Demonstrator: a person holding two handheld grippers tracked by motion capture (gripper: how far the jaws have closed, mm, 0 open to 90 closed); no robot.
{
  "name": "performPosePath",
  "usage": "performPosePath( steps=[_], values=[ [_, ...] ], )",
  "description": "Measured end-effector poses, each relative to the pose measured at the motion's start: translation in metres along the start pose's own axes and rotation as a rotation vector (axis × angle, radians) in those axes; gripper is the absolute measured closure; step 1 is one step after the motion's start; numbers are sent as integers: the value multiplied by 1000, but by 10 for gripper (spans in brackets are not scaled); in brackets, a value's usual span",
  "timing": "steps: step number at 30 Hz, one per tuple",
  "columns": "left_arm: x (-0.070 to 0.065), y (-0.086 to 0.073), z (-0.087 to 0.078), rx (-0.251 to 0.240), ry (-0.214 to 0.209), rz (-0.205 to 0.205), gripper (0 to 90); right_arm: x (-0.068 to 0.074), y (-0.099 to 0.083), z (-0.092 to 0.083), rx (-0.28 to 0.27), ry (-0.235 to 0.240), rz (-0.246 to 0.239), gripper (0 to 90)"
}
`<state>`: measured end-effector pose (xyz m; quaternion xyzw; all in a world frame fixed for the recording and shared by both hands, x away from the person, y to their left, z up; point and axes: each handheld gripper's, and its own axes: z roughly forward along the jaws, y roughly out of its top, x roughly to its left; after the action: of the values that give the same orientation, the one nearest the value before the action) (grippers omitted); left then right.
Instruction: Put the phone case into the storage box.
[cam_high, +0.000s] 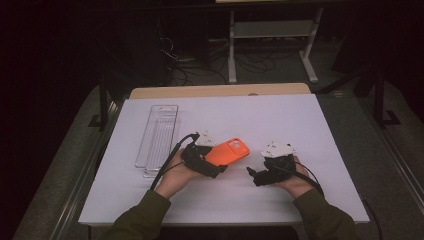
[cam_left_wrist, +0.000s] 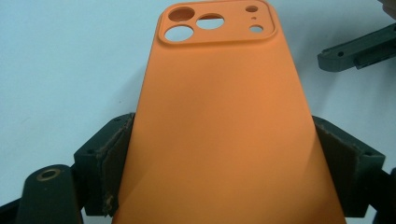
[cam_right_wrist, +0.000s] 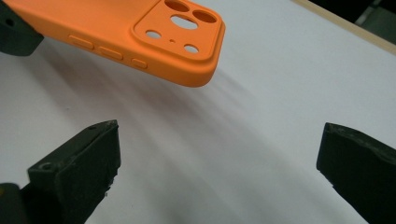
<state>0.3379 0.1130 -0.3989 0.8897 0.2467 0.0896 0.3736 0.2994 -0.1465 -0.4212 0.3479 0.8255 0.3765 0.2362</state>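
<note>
One orange phone case (cam_left_wrist: 224, 130) sits clamped by its long edges between the jaws of the left claw (cam_high: 220, 167), held off the white desk (cam_high: 280, 120) with its back up and its camera cut-outs pointing away from that claw. Smooth and matte, it carries raised side buttons. Two claws are in play: the right claw (cam_right_wrist: 219, 168), just beside the case's camera end, stands spread and grips nothing, and one clear plastic tray (cam_high: 158, 140) lies well apart on the left.

Looks like we're in a lab: a white-covered surface (cam_high: 280, 115), loose cables (cam_high: 200, 67) on the floor, and a bare metal rack (cam_high: 272, 30) behind.
</note>
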Motion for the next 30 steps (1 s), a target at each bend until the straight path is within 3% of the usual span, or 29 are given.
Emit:
performPosePath(
  steps=[3,30],
  values=[
    [-1,-1,0,-2,-4,-16,159,1,0,0,-4,-7,-22,0],
    [-2,-2,-1,0,-5,-7,159,15,1,1,-20,-108,-230,0]
  ],
)
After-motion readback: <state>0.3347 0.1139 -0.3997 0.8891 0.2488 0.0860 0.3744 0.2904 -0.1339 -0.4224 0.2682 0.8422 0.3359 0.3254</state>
